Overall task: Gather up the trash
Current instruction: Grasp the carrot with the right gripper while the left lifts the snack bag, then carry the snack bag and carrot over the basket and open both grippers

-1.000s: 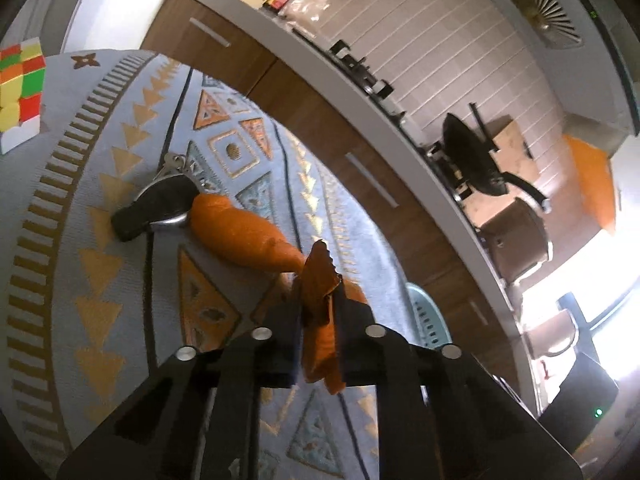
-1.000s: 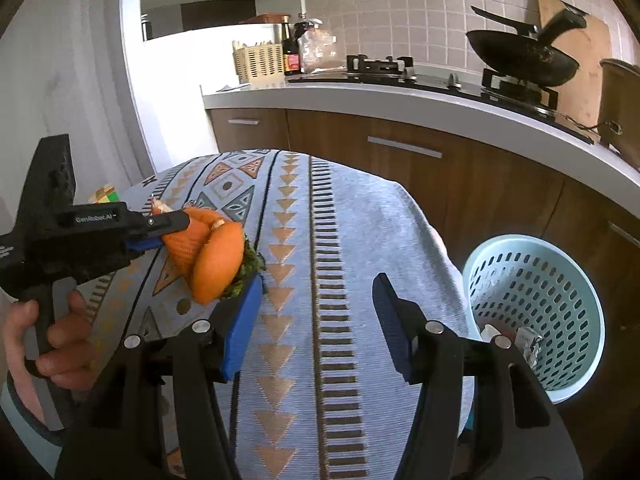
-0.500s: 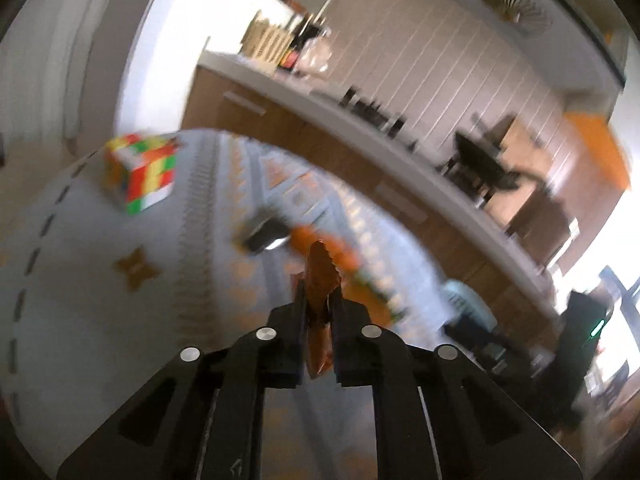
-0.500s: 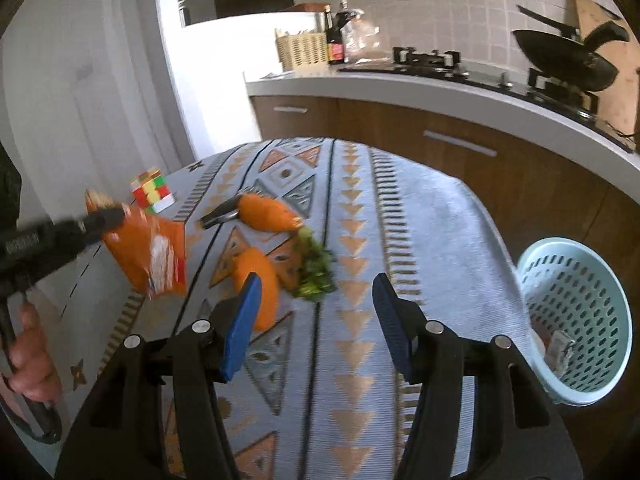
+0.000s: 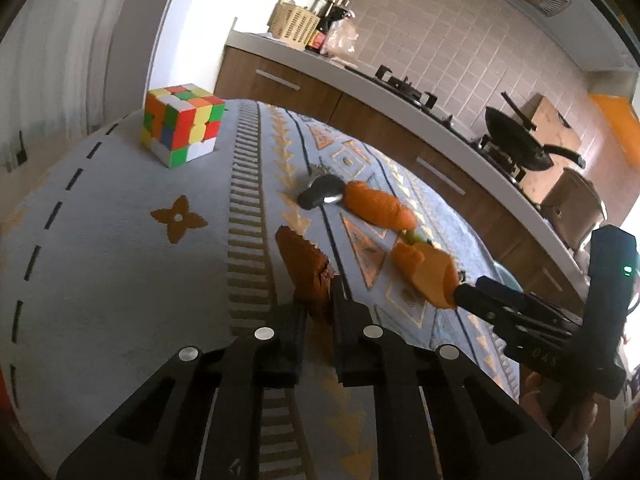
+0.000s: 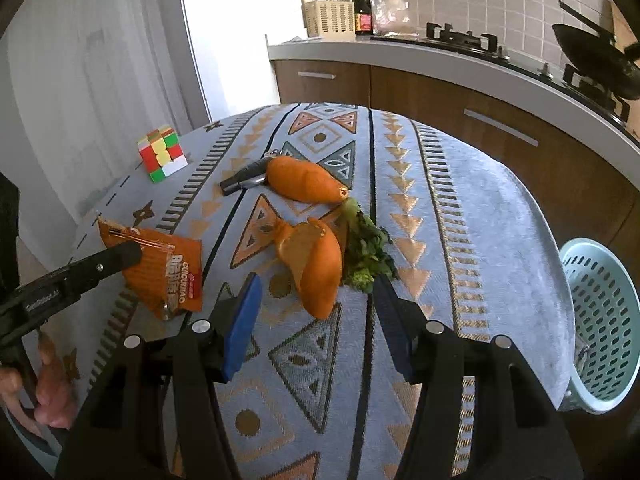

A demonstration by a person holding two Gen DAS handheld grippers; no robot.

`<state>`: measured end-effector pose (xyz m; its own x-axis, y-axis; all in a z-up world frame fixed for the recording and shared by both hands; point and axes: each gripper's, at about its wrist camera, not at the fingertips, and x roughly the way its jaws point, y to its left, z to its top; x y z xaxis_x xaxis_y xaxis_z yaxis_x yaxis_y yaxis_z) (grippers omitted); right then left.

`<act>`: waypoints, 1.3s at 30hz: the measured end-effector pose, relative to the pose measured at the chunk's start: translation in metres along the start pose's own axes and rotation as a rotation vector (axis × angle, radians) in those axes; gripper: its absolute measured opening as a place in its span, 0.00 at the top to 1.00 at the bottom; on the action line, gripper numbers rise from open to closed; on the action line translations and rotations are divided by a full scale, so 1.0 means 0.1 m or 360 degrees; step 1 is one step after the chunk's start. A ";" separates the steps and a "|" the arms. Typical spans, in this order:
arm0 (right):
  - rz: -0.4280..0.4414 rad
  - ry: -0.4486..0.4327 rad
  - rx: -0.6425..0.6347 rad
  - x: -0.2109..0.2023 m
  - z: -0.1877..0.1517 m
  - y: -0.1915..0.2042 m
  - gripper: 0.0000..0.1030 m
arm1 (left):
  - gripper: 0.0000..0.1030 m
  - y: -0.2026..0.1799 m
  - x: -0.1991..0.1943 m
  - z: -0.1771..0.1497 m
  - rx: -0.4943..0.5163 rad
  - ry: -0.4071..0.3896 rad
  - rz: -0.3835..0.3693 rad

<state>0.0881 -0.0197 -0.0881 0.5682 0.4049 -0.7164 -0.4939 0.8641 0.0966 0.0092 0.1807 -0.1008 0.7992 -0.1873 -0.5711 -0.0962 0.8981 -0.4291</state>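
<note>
My left gripper (image 5: 318,300) is shut on an orange snack wrapper (image 5: 304,270) and holds it above the table's left part; the wrapper (image 6: 168,270) and the gripper (image 6: 132,252) also show in the right wrist view. My right gripper (image 6: 316,308) is open, its blue pads on either side of the near end of an orange peel piece (image 6: 320,260) with green leaves (image 6: 366,252) beside it. The light blue trash basket (image 6: 600,320) stands on the floor at the right, below the table edge.
A patterned cloth covers the table (image 6: 460,220). A carrot-like orange piece (image 6: 304,180) lies against a black key fob (image 6: 244,178). A colour cube (image 6: 162,154) stands at the far left. The kitchen counter with a stove and pan (image 6: 600,56) runs behind.
My left gripper has carried the wrapper away from the orange pieces, to the left side of the table. My right gripper has come down and forward around the peel piece.
</note>
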 end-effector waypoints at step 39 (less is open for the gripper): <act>-0.0413 -0.0244 0.0333 -1.18 0.26 -1.35 0.80 | 0.93 -1.75 -0.06 0.66 0.0544 -0.0203 -0.0356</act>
<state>0.1053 -0.1764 0.0014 0.7570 0.1903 -0.6251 -0.1838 0.9800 0.0757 0.0603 0.0509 0.0235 0.8472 -0.3611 -0.3897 0.2730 0.9251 -0.2638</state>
